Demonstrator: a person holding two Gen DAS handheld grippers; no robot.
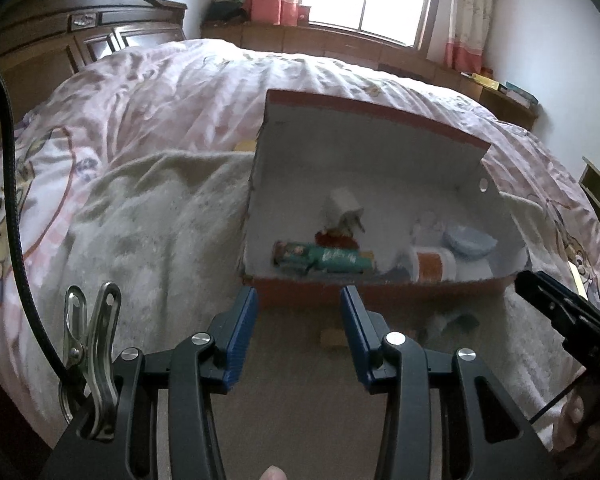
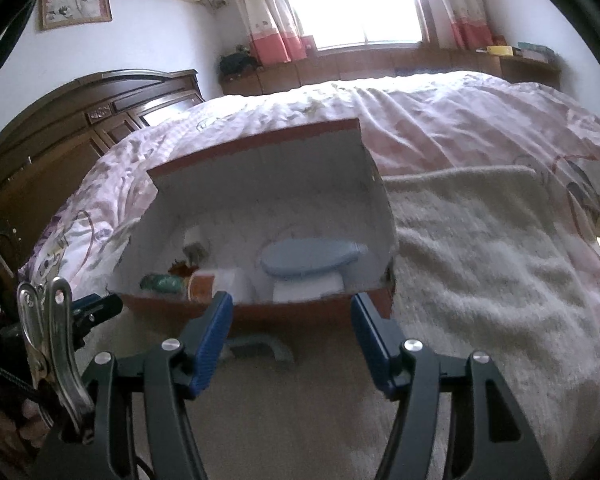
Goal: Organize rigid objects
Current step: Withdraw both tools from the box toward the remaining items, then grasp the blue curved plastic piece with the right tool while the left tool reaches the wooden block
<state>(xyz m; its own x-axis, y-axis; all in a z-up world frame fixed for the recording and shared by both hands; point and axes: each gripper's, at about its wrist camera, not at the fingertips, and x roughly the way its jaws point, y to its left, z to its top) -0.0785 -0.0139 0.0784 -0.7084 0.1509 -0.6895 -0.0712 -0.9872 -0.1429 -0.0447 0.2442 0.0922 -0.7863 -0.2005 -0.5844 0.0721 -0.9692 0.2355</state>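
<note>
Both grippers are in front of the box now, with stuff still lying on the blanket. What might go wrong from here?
1. The small wooden block lies on soft blanket; a pinch may press it in or tip it.
2. The box sits near; the left gripper may nudge it.
3. The grey curved piece looks blurred, so the right gripper may misjudge it.

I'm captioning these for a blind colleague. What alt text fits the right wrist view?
An open shoebox sits on a cream blanket on a bed, holding a pale blue bottle, an orange-labelled jar and a green tube. The right tool is in front of it, open and empty.
</note>
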